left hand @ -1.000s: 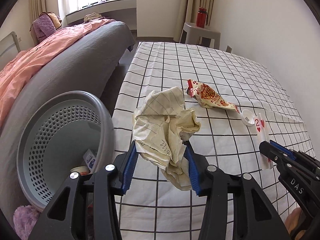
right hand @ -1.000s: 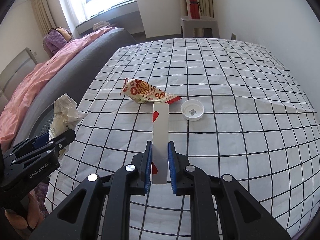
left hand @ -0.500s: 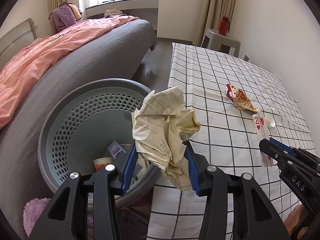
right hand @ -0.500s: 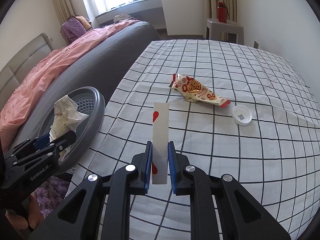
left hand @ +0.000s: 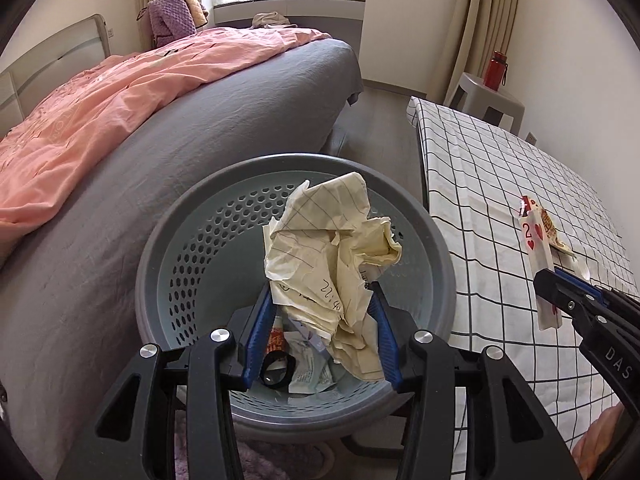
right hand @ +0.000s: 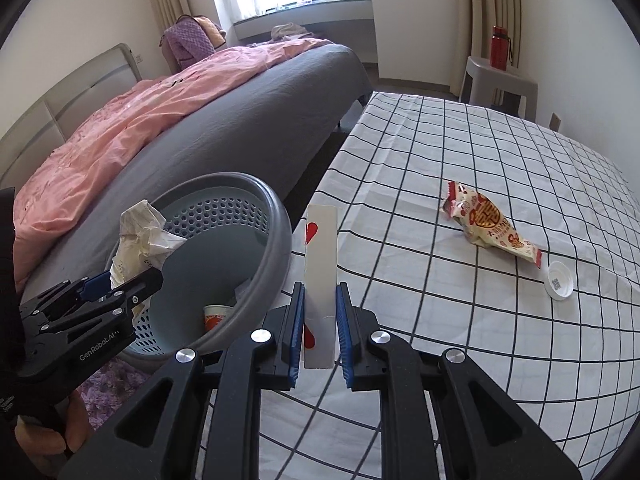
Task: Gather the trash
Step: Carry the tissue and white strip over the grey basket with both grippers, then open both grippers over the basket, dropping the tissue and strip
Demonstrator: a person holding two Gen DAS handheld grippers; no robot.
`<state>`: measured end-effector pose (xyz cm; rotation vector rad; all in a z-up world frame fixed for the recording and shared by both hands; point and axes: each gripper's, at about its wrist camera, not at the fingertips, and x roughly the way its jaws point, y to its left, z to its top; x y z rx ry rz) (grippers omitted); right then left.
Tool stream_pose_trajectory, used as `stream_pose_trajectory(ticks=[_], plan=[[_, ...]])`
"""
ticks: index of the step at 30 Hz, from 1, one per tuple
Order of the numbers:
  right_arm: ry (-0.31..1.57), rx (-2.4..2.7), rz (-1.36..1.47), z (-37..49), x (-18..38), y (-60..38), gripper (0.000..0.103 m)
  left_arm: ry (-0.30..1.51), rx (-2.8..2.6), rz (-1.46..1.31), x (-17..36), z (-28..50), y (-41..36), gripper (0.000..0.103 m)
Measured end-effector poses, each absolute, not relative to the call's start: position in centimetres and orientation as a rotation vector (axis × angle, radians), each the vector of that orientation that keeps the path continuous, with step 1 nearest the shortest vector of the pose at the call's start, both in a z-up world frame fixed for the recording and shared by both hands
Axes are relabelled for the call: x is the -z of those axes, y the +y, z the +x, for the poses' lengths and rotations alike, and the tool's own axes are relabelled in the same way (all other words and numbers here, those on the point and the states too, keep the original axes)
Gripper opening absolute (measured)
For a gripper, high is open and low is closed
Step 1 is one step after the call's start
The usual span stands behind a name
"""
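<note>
My left gripper (left hand: 322, 312) is shut on a crumpled sheet of lined paper (left hand: 332, 256) and holds it over the mouth of the grey perforated bin (left hand: 168, 256). Wrappers, a paper cup and a black ring lie at the bin's bottom. My right gripper (right hand: 320, 320) is shut on a playing card (right hand: 320, 268), a two of hearts, held upright over the left edge of the checked table (right hand: 460, 160). In the right wrist view the bin (right hand: 276, 236) stands just left of the card. A red-and-white snack wrapper (right hand: 490, 226) and a white bottle cap (right hand: 559, 280) lie on the cloth.
A bed with a grey cover and pink quilt (left hand: 120, 92) runs close behind the bin. A grey stool (right hand: 500, 84) with a red bottle (right hand: 499, 46) stands at the table's far end. A purple rug (right hand: 104, 392) lies under the bin.
Both grippers have swung left off the table's middle. The crumpled paper was over the cloth and is now over the bin; the card has come to the table's left edge.
</note>
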<state>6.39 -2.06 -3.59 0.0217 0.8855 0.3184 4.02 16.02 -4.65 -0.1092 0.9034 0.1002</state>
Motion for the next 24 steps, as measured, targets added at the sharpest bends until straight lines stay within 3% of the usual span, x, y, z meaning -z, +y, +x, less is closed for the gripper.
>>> stream_pose_trajectory(ticks=[24], plan=[[0.914,-0.429,-0.042,9.3,4.7,4.5,0.016,0.937,-0.160,-0.146,6.6,5.9,20.9,0.045]])
